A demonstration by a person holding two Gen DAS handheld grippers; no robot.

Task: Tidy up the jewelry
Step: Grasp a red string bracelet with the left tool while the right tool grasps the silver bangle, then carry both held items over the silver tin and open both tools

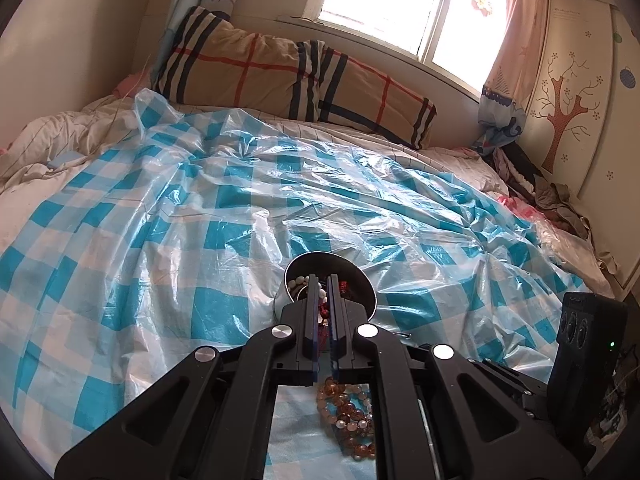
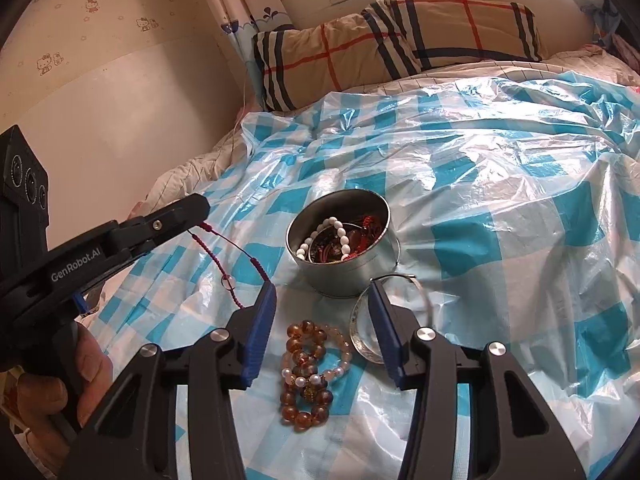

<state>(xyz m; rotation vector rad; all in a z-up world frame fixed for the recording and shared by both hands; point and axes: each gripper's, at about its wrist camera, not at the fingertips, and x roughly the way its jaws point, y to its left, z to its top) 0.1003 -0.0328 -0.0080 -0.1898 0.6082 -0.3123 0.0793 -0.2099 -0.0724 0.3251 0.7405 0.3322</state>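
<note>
My left gripper (image 1: 324, 280) is shut on a thin red cord bracelet (image 2: 240, 254). In the right wrist view the left gripper (image 2: 203, 213) comes in from the left, and the cord sags from its tip to the left fingertip of my right gripper (image 2: 321, 286). That gripper is open, with nothing between its pads, and hovers over a pile of amber and pale bead bracelets (image 2: 306, 364) (image 1: 348, 408). A round metal tin (image 2: 344, 276) (image 1: 362, 276) stands just beyond, holding a white bead bracelet (image 2: 340, 232) and dark red pieces. A silver bangle (image 2: 358, 340) lies partly behind the right finger.
Everything lies on a crinkled blue-and-white checked plastic sheet (image 2: 500, 208) spread over a bed. A plaid pillow (image 2: 400, 36) lies at the head under the window. Clothes (image 1: 556, 196) are heaped at the bed's right side by a wardrobe. A hand (image 2: 80, 368) holds the left gripper.
</note>
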